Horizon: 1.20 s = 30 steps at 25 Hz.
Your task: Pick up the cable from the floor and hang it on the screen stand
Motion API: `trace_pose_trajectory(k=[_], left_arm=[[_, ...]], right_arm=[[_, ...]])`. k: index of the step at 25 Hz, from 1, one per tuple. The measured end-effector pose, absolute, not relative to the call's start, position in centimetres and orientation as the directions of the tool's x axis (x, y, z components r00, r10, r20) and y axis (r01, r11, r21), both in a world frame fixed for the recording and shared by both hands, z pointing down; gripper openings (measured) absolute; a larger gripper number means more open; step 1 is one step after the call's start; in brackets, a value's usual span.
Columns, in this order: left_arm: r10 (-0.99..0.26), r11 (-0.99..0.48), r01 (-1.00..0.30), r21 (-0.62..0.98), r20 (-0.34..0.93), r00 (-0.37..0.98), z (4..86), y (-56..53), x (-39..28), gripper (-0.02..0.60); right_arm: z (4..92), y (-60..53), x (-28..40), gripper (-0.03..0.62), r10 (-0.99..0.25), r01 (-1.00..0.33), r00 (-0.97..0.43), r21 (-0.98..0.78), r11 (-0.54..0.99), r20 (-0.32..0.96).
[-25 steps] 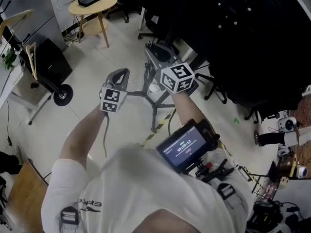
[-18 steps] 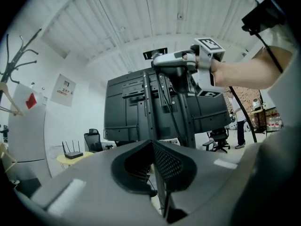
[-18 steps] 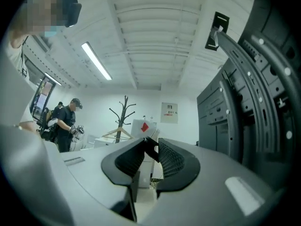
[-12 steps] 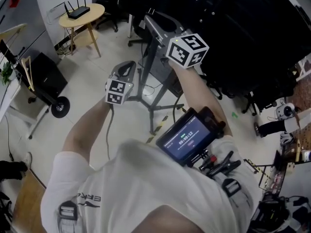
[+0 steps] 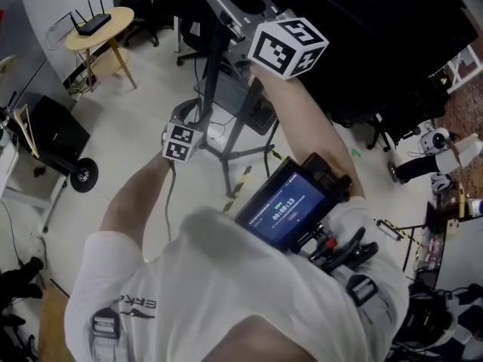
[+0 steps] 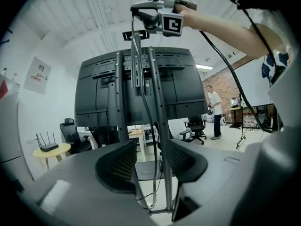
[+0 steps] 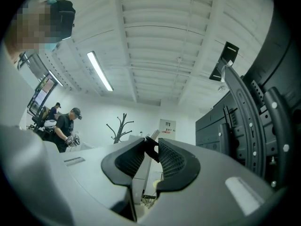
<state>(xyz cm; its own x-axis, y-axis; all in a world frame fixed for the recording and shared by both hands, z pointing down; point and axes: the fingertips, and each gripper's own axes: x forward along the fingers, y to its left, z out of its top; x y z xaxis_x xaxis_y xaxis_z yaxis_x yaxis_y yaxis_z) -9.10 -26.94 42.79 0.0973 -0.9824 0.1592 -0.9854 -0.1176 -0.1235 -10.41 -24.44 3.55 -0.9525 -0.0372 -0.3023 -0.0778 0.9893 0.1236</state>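
A: Where are you?
B: Over a pale office floor (image 5: 136, 119), facing one screen stand (image 6: 159, 107). My left tool (image 6: 153, 161) has just been opening; its jaws stand wide and press on nothing.
A: And the cable?
B: There's one cable (image 6: 134, 46), pinched in my right tool (image 7: 151, 155) up by the stand's top and hanging down beside the post.

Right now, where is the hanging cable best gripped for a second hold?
I'd take the cable on its straight vertical run below the right gripper, which pinches its top, coming level from the front with jaws either side. There it hangs free beside the stand post; its lowest part curls.
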Motion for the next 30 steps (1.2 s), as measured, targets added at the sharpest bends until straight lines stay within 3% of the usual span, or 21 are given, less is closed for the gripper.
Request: trace_pose_trajectory(k=[8, 18, 19, 21, 30], left_arm=[[-0.978, -0.152, -0.982, -0.114, 0.162, 0.133, 44.1, -29.1, -6.6, 0.126], [-0.962, -0.225, -0.967, -0.117, 0.182, 0.202, 45.2, -31.1, -3.6, 0.124], [-0.964, -0.219, -0.968, -0.120, 0.178, 0.196, 45.2, -31.3, -3.7, 0.113], [-0.968, -0.200, -0.972, -0.121, 0.176, 0.178, 45.3, -31.6, -4.5, 0.026], [-0.969, -0.177, -0.978, -0.108, 0.195, 0.154, 44.1, -30.5, -3.9, 0.023]], right_arm=[[1.8, -24.9, -8.3, 0.104, -0.077, -0.132, -0.946, 0.157, 0.979, -0.316], [0.9, -25.4, -6.1, 0.104, -0.123, -0.184, -0.935, 0.160, 0.970, -0.332], [0.9, -25.5, -6.1, 0.104, -0.127, -0.189, -0.934, 0.160, 0.969, -0.333], [0.9, -25.8, -6.4, 0.104, -0.134, -0.199, -0.933, 0.166, 0.966, -0.335], [-0.1, -28.8, -1.0, 0.104, -0.203, -0.266, -0.908, 0.131, 0.955, -0.366]])
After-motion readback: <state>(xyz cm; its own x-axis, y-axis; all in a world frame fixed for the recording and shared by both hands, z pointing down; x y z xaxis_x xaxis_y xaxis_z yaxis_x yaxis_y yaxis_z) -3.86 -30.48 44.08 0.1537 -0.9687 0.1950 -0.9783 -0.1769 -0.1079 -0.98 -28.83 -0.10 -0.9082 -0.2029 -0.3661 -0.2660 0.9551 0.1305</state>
